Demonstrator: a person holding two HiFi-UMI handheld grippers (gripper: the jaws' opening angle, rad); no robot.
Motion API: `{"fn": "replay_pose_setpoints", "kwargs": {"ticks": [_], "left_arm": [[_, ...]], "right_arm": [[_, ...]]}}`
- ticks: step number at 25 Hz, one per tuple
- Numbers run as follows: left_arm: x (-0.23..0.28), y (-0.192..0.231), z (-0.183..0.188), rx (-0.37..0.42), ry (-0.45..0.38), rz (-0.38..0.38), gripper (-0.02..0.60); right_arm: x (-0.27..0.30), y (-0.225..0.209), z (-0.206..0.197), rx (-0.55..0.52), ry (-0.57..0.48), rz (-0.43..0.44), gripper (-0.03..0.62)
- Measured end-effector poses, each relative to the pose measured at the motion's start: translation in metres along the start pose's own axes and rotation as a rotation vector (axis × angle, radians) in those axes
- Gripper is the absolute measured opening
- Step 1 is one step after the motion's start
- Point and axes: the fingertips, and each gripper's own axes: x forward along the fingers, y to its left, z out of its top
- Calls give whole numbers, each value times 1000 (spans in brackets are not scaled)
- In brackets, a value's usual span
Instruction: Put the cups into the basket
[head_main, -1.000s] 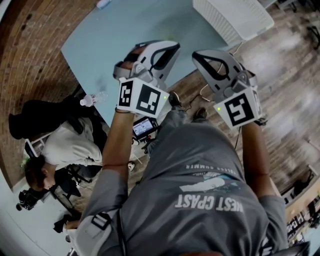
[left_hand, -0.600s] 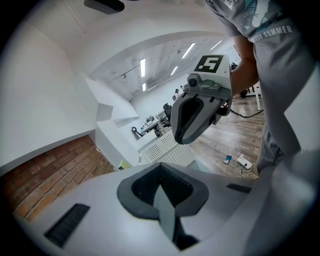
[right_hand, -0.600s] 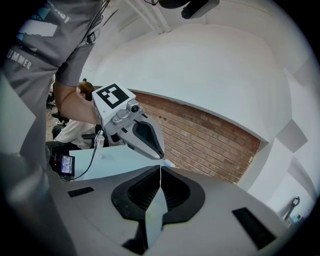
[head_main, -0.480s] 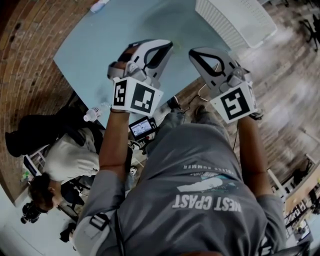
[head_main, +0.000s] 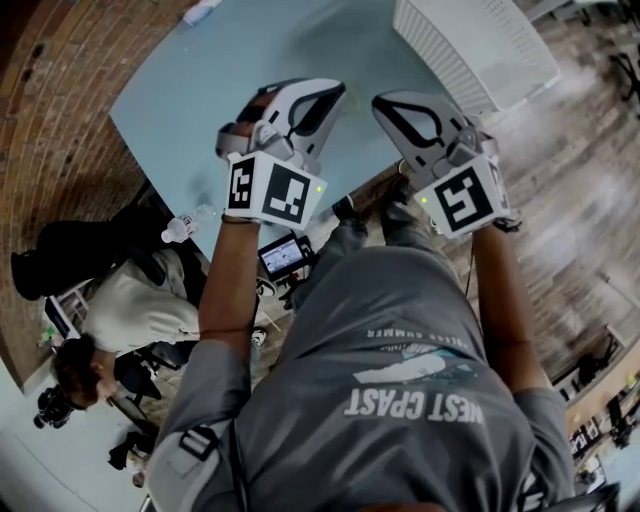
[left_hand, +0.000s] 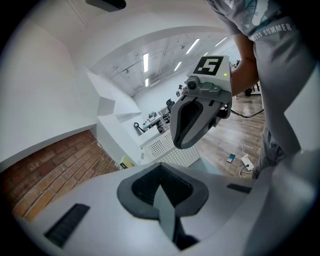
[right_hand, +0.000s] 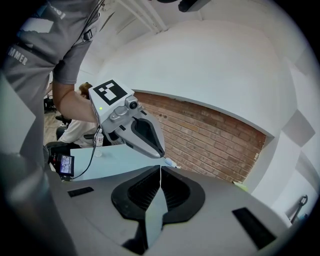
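Note:
No cup shows clearly in any view. A white slatted basket (head_main: 470, 40) stands at the far right of the light blue table (head_main: 220, 70); in the left gripper view it appears as a perforated white basket (left_hand: 172, 150). My left gripper (head_main: 333, 95) and right gripper (head_main: 385, 103) are held side by side over the table's near edge. Both are shut with nothing between the jaws. The left gripper view shows the right gripper (left_hand: 197, 117) passing ahead of its own closed jaws; the right gripper view shows the left gripper (right_hand: 137, 131) likewise.
A small pale object (head_main: 200, 10) lies at the table's far edge, too small to identify. A clear bottle (head_main: 185, 225) stands at the near left corner. A seated person (head_main: 140, 300) and a small lit screen (head_main: 283, 255) are below the table edge. Brick wall on the left.
The head view has shifted a little, so the table and basket sit slightly differently in frame. Both grippers stay shut and close together; the right one has drifted slightly left.

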Motion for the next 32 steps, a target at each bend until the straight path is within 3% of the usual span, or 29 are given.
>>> {"fn": "replay_pose_setpoints", "kwargs": {"ticks": [9, 15, 29, 32], "left_arm": [[40, 9, 21, -4, 97, 70, 1], [45, 22, 14, -14, 152, 105, 0], [53, 34, -44, -57, 169, 65, 1], [55, 34, -57, -71, 169, 47, 2]], "right_arm": [[-9, -33, -18, -28, -96, 99, 15], [5, -38, -25, -24, -106, 160, 15], [82, -29, -75, 50, 26, 208, 18], [104, -20, -95, 80, 79, 233, 44]]}}
